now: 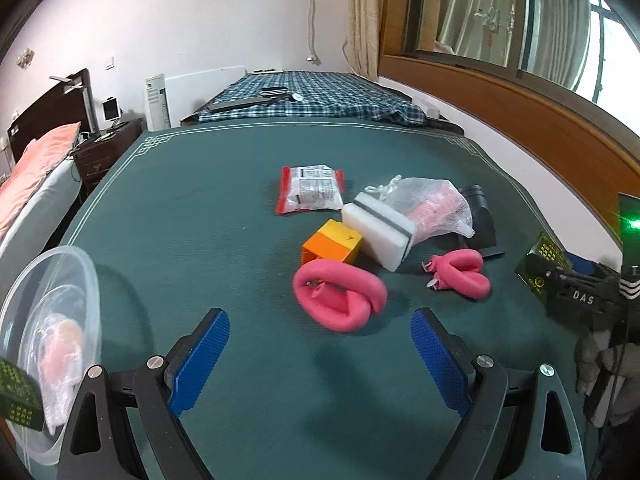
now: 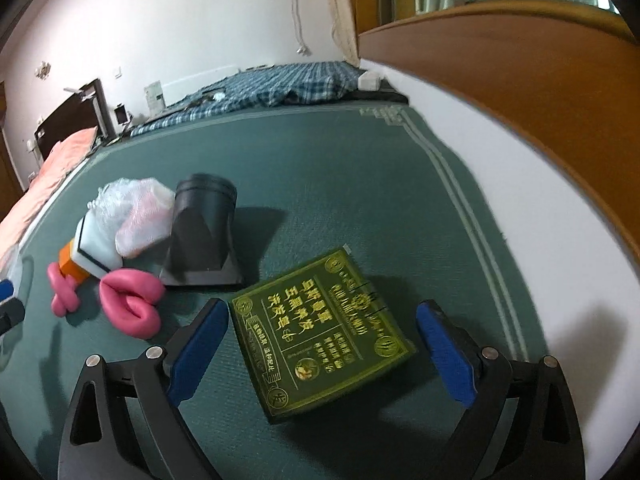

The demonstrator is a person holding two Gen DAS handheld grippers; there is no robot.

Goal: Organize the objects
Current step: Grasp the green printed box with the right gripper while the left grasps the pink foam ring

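My left gripper hangs open over the green table, with nothing between its blue pads. Just ahead lies a pink foam loop. Behind the loop sit an orange-yellow box, a white sponge, a mesh bag, a red-edged packet and a second pink loop. My right gripper is open around a green box with gold print, which rests on the table. Its left pad is close to the box's corner; the right pad stands apart.
A clear plastic bowl holding a pinkish bagged item stands at the table's near left. A black cone-shaped object stands behind the green box. A white wall and wooden sill run along the table's right side. A bed lies beyond the left edge.
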